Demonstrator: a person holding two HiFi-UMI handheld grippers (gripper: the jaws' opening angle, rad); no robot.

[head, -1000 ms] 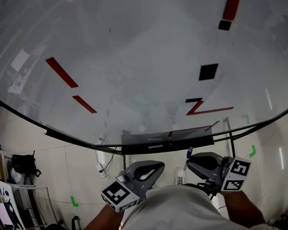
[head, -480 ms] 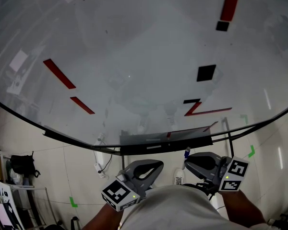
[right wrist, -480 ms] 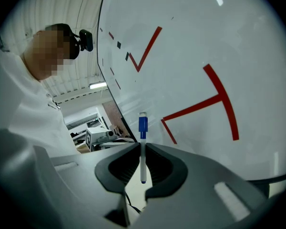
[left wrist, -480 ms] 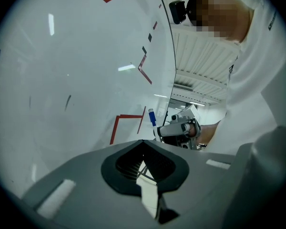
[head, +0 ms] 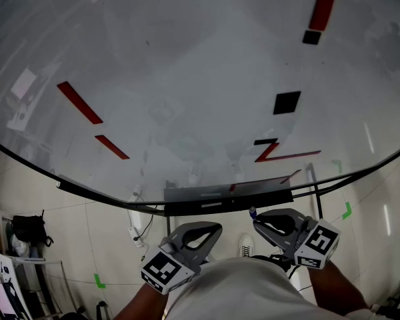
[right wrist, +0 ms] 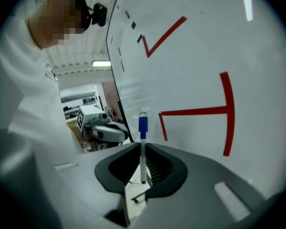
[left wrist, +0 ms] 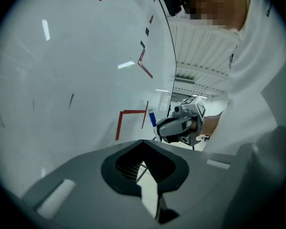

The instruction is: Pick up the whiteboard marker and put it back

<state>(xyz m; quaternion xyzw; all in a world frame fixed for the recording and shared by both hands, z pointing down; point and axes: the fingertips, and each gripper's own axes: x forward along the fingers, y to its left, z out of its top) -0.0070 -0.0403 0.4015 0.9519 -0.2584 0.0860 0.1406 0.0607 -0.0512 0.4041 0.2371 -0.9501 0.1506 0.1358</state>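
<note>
Your right gripper (right wrist: 143,175) clamps the marker (right wrist: 142,144) upright, just below the tray (head: 220,204). The left gripper (left wrist: 145,175) is closed, empty. If you loosen early, the thin marker may fall past the tray.

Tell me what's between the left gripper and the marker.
Nothing. In the left gripper view, only open air separates the left gripper from the marker, which the right gripper clamps.

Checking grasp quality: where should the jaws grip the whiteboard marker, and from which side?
On the whiteboard marker, grip the white barrel below the blue cap, coming from the side, jaws across it: it stands upright, slim and straight, as the right gripper holds it.
</note>
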